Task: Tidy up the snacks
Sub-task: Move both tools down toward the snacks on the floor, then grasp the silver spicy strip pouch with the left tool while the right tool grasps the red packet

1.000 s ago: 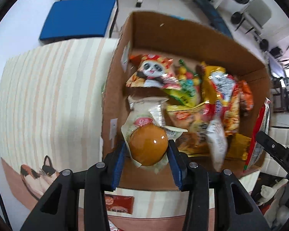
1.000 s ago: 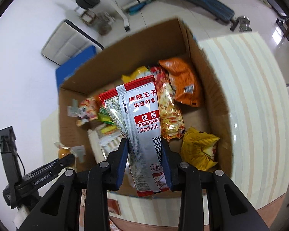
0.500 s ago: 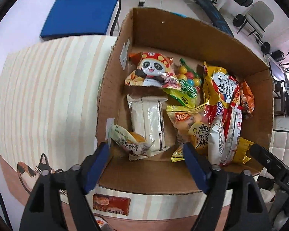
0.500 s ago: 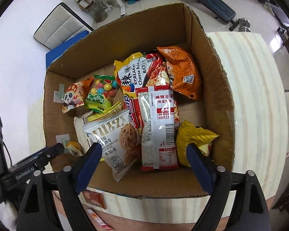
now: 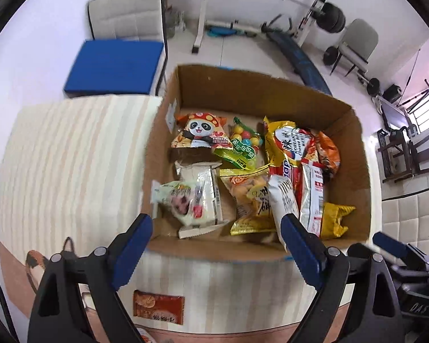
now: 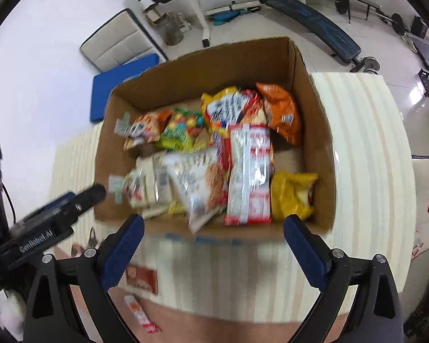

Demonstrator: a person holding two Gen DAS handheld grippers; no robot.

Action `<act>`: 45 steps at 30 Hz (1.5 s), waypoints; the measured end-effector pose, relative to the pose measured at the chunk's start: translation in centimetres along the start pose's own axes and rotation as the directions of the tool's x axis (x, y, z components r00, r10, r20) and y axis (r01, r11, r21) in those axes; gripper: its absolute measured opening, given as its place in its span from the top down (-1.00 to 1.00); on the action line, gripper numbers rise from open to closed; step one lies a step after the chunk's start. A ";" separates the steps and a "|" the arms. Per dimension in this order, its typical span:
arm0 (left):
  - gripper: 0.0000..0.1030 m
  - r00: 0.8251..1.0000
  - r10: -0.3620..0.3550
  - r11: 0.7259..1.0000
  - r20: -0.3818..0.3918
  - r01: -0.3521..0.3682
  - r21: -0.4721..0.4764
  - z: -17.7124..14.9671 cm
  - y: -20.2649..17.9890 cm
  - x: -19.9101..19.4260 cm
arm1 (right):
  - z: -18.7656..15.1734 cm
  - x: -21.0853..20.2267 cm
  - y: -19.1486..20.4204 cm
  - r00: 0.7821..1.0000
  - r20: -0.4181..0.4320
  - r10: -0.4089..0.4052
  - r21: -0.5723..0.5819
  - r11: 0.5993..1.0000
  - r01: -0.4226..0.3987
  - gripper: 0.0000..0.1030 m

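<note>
Left gripper (image 5: 216,238) spread wide, holding nothing, above the near wall of the cardboard box (image 5: 260,94). Right gripper (image 6: 213,238) likewise wide apart and empty. Inside the box, snack packets (image 5: 251,168) piled together. On the striped table (image 5: 71,148), one red packet (image 5: 158,306) near the front edge.
</note>
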State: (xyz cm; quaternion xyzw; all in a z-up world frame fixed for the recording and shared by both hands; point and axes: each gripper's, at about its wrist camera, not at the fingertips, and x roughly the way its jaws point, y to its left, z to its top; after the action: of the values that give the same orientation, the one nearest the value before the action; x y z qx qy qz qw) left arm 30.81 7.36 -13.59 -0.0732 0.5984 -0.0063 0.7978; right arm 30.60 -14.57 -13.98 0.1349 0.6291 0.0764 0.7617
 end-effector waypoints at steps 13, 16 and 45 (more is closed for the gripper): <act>-0.78 0.963 0.050 0.989 -0.265 -0.085 -0.124 -18.4 5.9 0.6 | -19.8 5.6 -3.4 0.881 -0.456 0.124 0.169 0.984 -0.051 -0.94; -0.78 0.935 0.060 0.985 -0.349 -0.111 -0.128 -22.6 7.1 2.2 | -24.5 8.1 -5.5 0.818 -0.553 0.154 0.253 0.967 -0.012 -0.93; -0.78 0.884 -0.118 0.888 -0.453 -0.110 -0.447 -28.5 16.1 9.6 | -28.5 11.3 -5.6 0.843 -0.523 0.126 0.294 0.955 0.040 0.40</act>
State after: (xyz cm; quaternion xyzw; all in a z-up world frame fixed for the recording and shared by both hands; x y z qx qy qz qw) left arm 5.08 19.27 -32.51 -0.2578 0.7568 0.1166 0.5892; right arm 4.67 -13.52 -31.17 0.2339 0.8178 0.0339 0.5248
